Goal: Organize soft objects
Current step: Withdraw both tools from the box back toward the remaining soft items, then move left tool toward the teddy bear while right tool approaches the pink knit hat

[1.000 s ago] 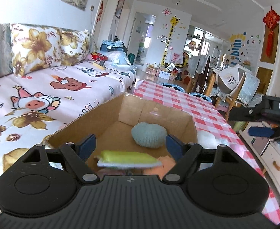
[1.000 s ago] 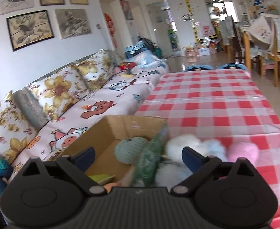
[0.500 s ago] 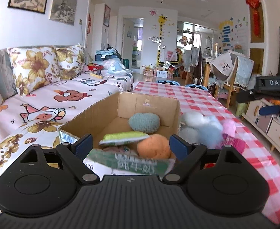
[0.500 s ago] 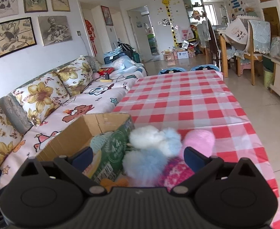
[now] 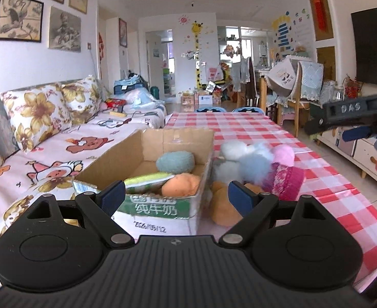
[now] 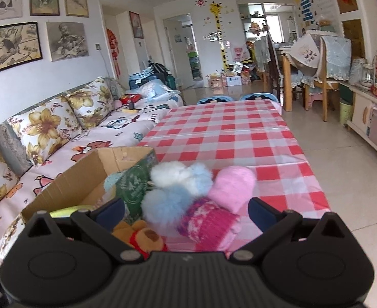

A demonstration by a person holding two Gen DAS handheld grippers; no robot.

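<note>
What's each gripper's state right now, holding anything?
Left gripper: open, holding nothing.
Right gripper: open, holding nothing.

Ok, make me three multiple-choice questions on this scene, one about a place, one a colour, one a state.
1. Where is the orange ball?
A. inside the cardboard box
B. on the sofa
C. on a chair

2. What colour is the fluffy mitten-shaped toy farthest right in the pile?
A. green
B. pink
C. black

3. How is the left tool?
A. shut on a sponge
B. shut on the box flap
C. open, holding nothing

Answers: 1 A, it lies within the box walls. 2 B, the right wrist view shows it pale pink. 3 C, its fingers stand wide apart with nothing between them.
</note>
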